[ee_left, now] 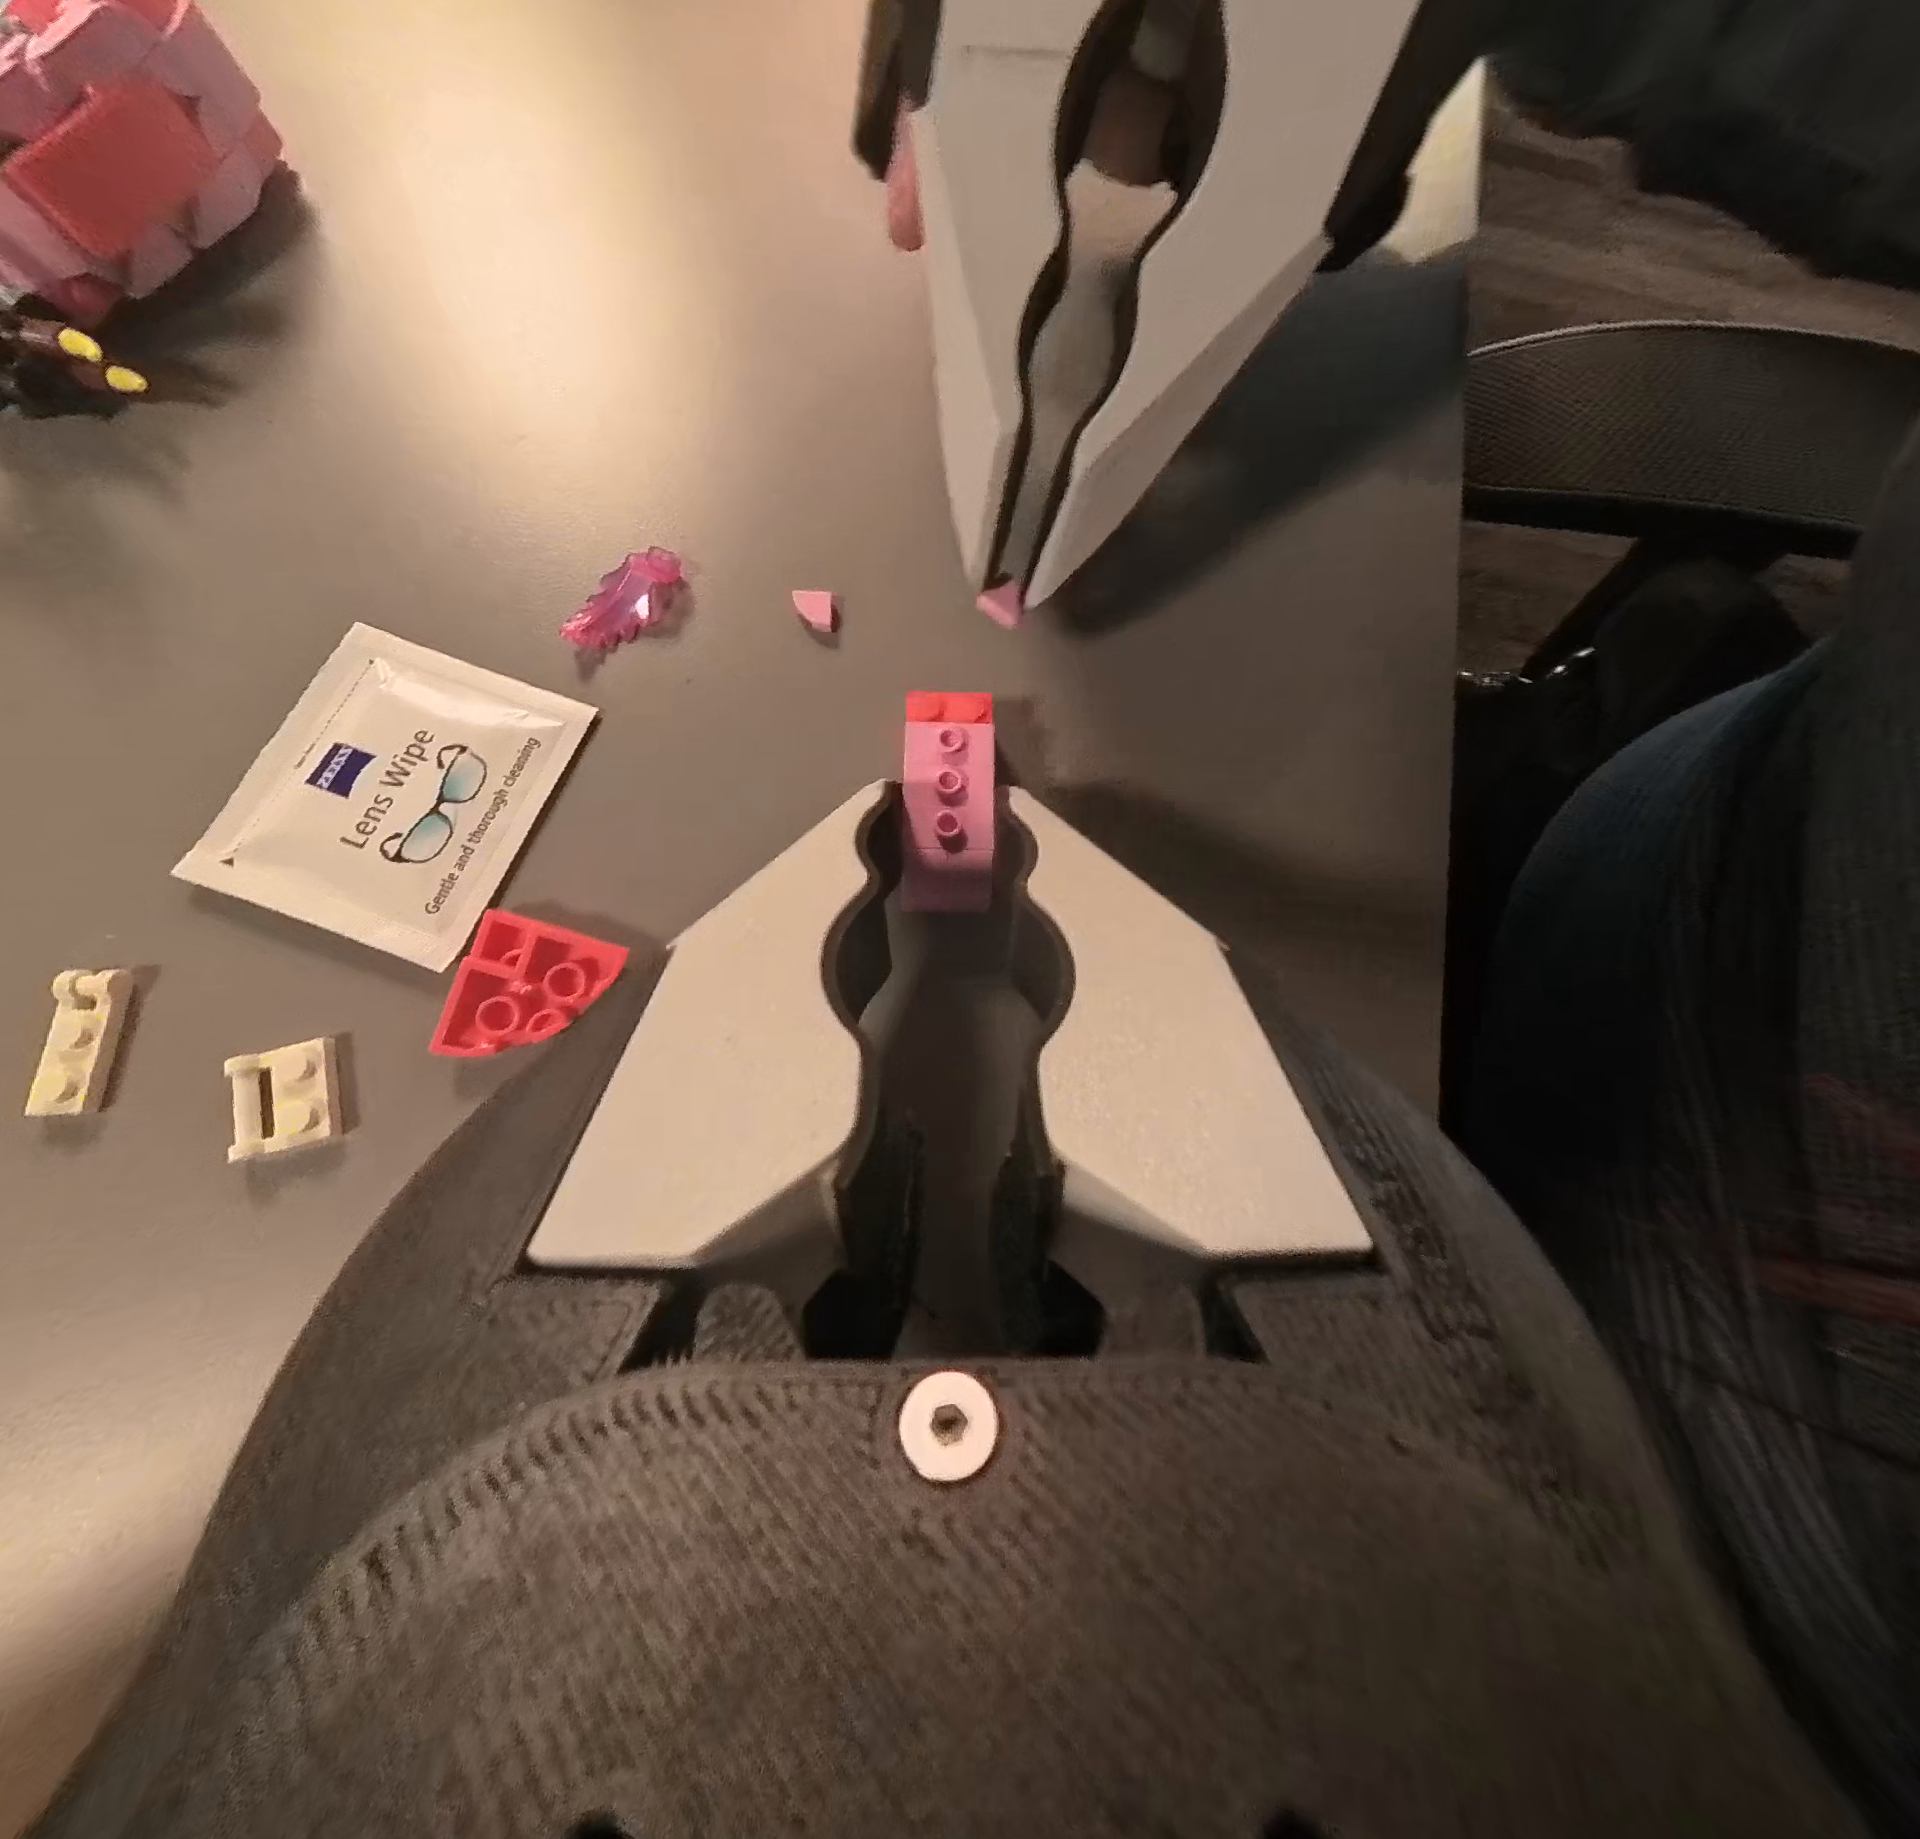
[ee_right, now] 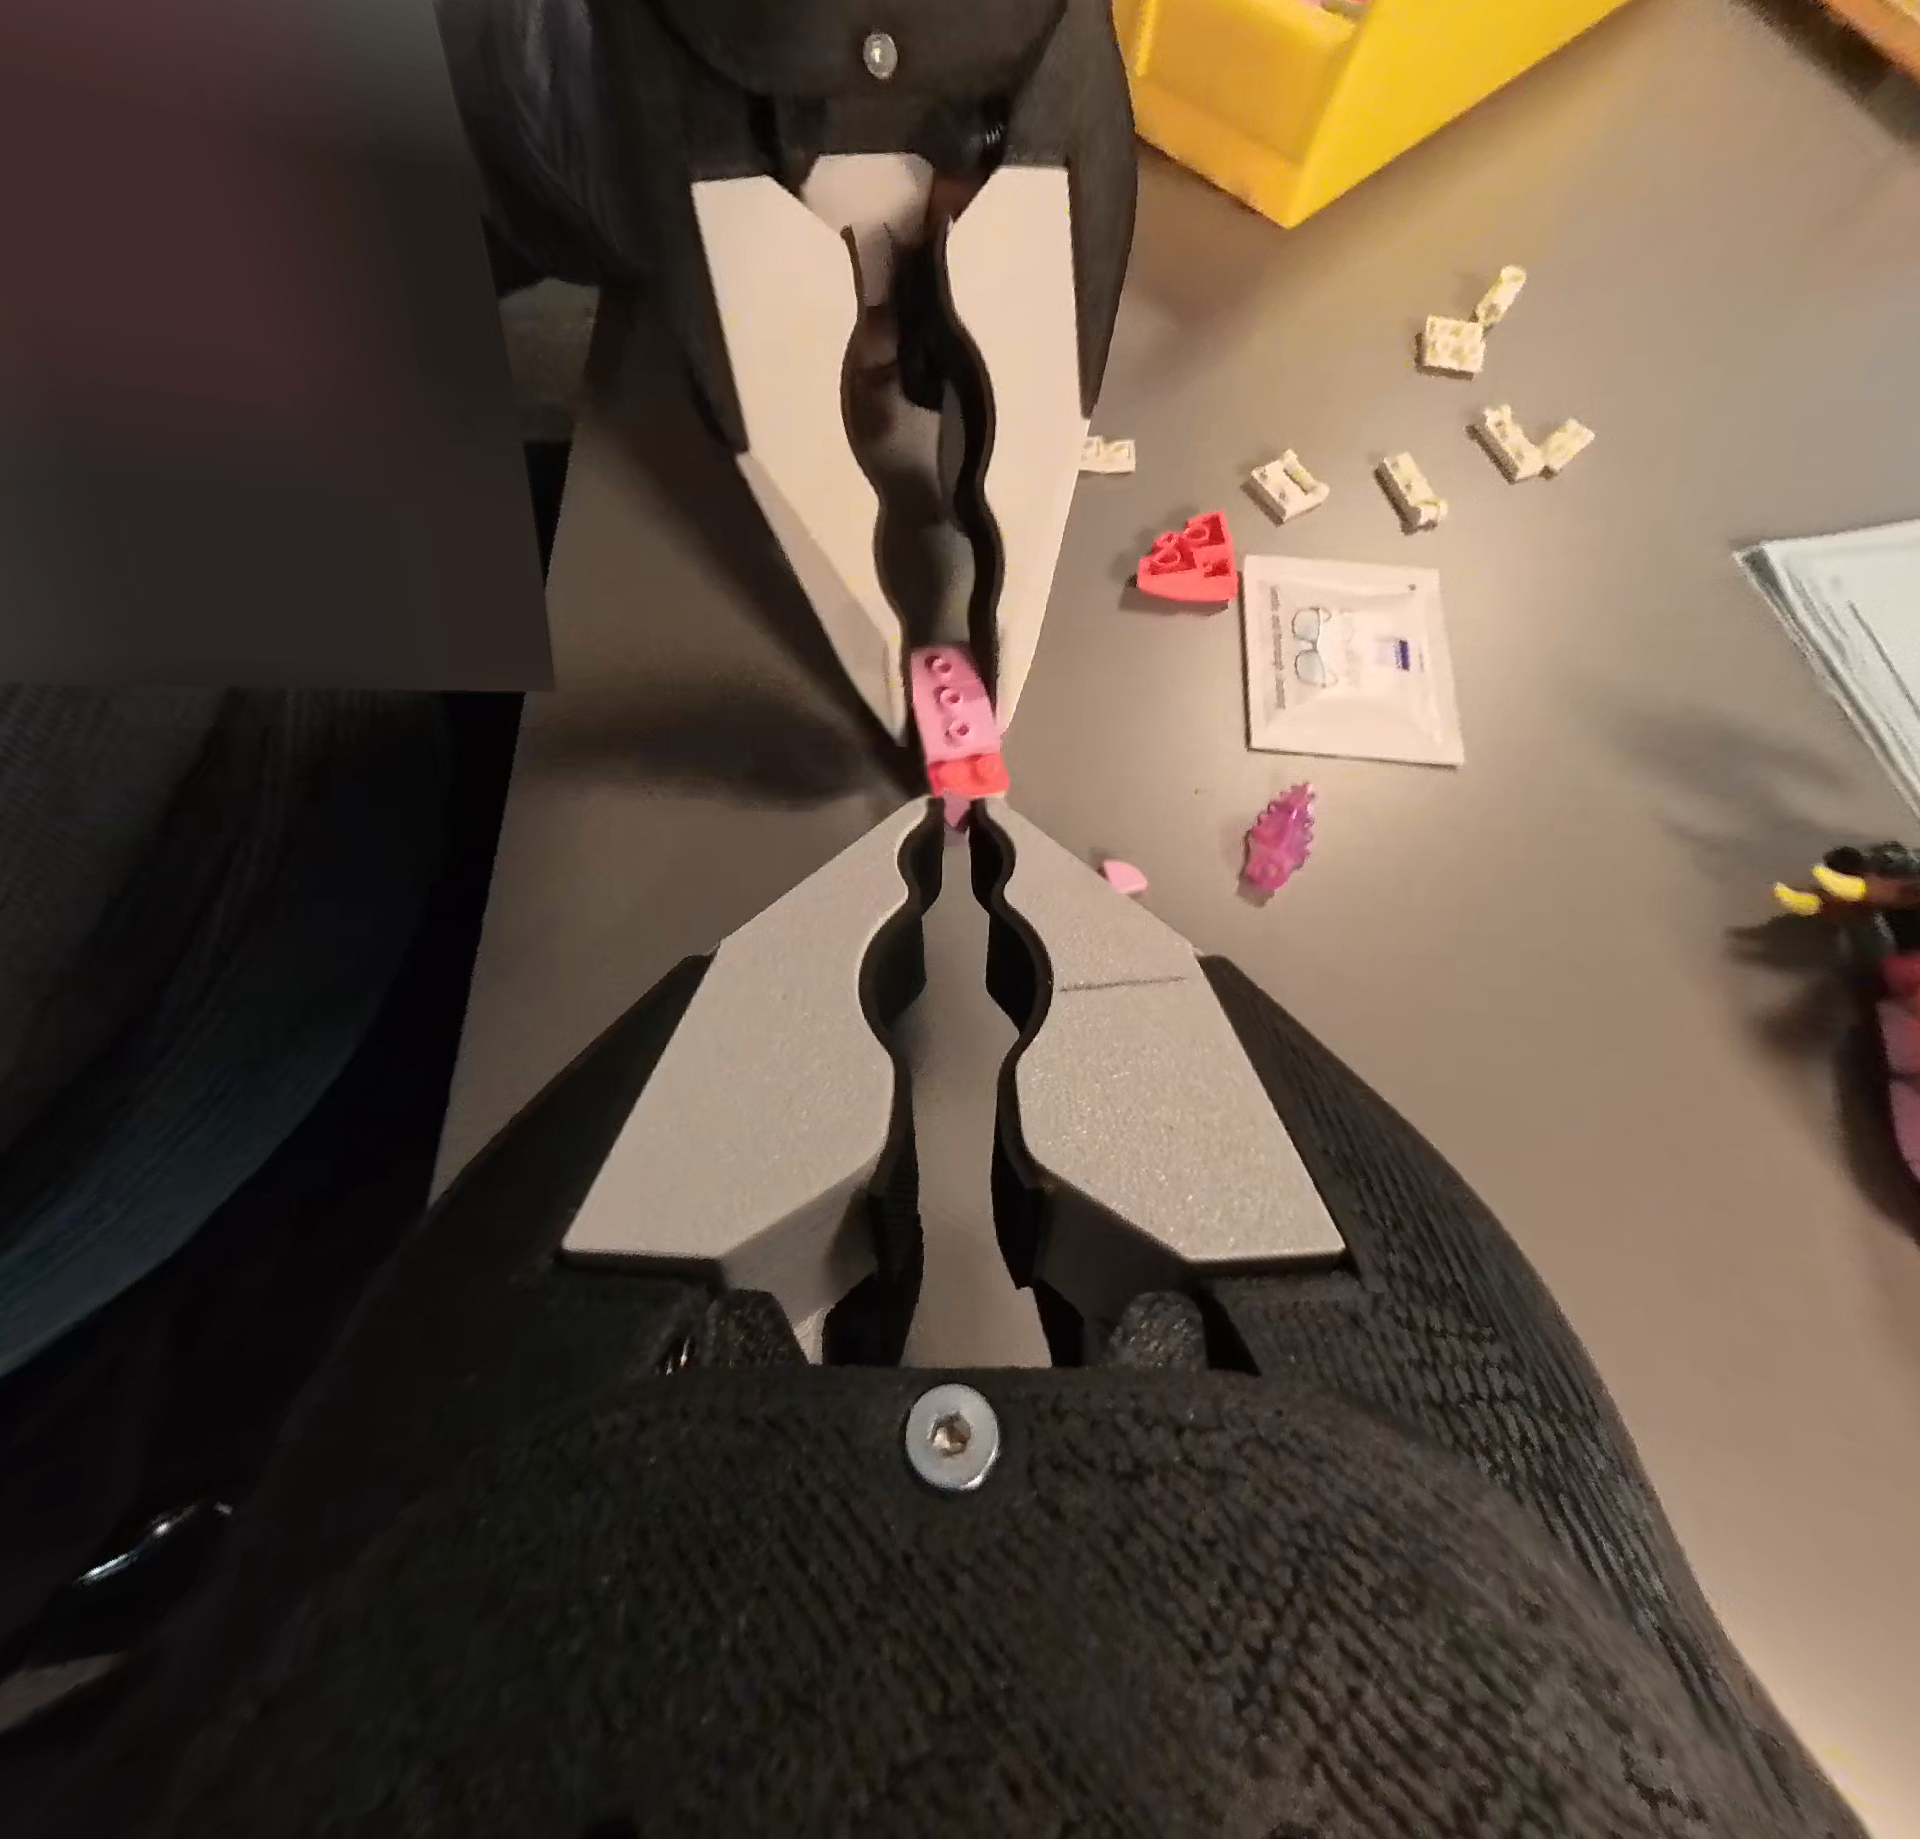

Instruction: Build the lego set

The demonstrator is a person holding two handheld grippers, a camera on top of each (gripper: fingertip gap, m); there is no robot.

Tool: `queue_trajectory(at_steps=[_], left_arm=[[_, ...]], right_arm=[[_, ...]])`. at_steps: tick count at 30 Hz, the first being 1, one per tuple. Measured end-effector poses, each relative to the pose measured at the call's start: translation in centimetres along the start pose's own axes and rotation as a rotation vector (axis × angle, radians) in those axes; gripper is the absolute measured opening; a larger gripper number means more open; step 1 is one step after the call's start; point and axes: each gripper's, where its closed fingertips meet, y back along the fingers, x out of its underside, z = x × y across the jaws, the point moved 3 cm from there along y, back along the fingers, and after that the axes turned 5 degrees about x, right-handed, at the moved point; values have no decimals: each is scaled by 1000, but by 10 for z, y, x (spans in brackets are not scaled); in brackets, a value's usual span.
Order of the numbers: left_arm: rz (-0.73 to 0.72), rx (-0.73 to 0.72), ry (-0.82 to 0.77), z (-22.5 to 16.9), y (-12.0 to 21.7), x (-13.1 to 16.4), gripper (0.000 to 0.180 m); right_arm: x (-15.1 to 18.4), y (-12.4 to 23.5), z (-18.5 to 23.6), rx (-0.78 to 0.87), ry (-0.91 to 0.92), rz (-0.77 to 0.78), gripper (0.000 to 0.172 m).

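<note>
The left gripper has its fingers closed on a brick stack above the tabletop. At its 12 o'clock the right gripper pinches a small brick piece. A wipe sachet lies at 9 o'clock, with a block cluster at 10 o'clock and a bin beyond.

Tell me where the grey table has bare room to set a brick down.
Free: the grey table between the pink block cube, the right gripper and the translucent pink feather piece. Crowded: around the white wipe sachet, red quarter-round plate and cream clips.
</note>
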Motion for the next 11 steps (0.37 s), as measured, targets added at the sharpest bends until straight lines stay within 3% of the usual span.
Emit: queue_trajectory(at_steps=[11], left_arm=[[-55,52,-104,-11,2,-8,16]], right_arm=[[-9,-7,2,-123,90,52,4]])
